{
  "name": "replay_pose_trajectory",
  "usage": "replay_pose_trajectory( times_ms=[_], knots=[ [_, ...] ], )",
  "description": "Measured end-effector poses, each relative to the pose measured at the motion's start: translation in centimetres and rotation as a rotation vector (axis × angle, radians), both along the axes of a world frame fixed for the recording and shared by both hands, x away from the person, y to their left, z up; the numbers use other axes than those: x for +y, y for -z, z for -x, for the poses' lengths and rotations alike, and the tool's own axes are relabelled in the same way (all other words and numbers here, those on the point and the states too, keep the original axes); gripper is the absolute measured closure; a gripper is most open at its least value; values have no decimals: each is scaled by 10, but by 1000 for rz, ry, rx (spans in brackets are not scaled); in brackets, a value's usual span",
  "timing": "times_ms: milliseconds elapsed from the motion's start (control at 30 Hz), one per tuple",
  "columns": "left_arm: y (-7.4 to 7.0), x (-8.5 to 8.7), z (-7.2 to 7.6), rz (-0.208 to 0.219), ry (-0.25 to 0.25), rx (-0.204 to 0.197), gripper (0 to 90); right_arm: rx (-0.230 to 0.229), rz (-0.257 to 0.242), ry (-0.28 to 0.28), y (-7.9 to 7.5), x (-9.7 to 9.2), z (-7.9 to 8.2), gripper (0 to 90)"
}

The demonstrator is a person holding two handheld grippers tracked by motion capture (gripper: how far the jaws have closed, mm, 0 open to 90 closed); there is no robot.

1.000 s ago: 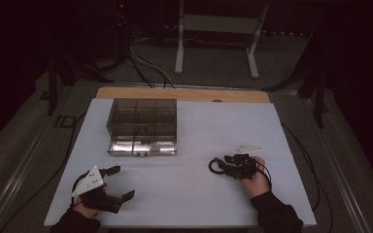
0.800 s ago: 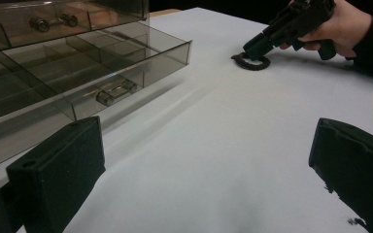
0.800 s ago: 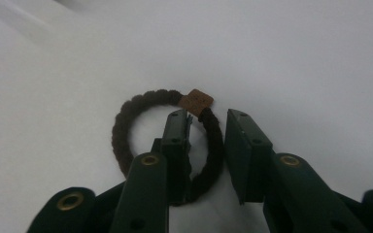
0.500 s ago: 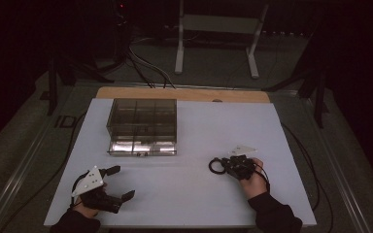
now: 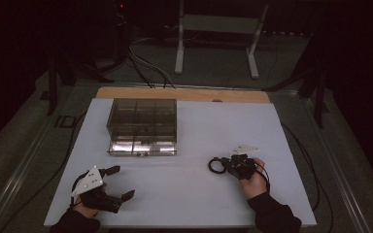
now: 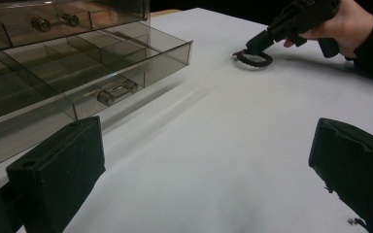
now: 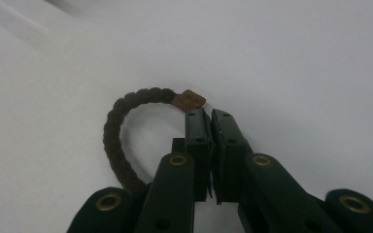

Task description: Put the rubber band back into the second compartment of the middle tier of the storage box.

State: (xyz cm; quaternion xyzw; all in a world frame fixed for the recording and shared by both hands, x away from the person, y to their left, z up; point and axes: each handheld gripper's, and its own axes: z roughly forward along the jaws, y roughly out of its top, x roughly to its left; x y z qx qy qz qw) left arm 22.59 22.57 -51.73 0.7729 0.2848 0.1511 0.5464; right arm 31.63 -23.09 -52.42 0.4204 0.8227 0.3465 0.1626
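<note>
While the left hand-held gripper (image 5: 119,182) gapes, right hand-held gripper (image 7: 209,114) clamped on brown braided ring (image 7: 121,126), white table (image 5: 199,194).

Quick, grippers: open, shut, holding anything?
Left gripper: open, holding nothing.
Right gripper: jaws have just closed on the braided band, which lies on the table.

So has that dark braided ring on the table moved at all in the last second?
No. The braided ring lies the same way off the clear drawer box, with the right gripper closed at it.
</note>
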Motion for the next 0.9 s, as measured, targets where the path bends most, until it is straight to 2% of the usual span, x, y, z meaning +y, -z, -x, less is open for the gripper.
replay_pose_trajectory(
  times_ms=[133, 367, 900],
  knots=[
    [0, 0, 0, 2, -2, 1, 4, -11, -25, 13, -6, -4, 0, 864],
    [0, 0, 0, -1, -3, 1, 3, -19, -35, 11, -14, -5, 2, 864],
    [0, 0, 0, -3, -5, -1, 3, -38, -26, 1, -26, -1, 2, 863]
  ],
)
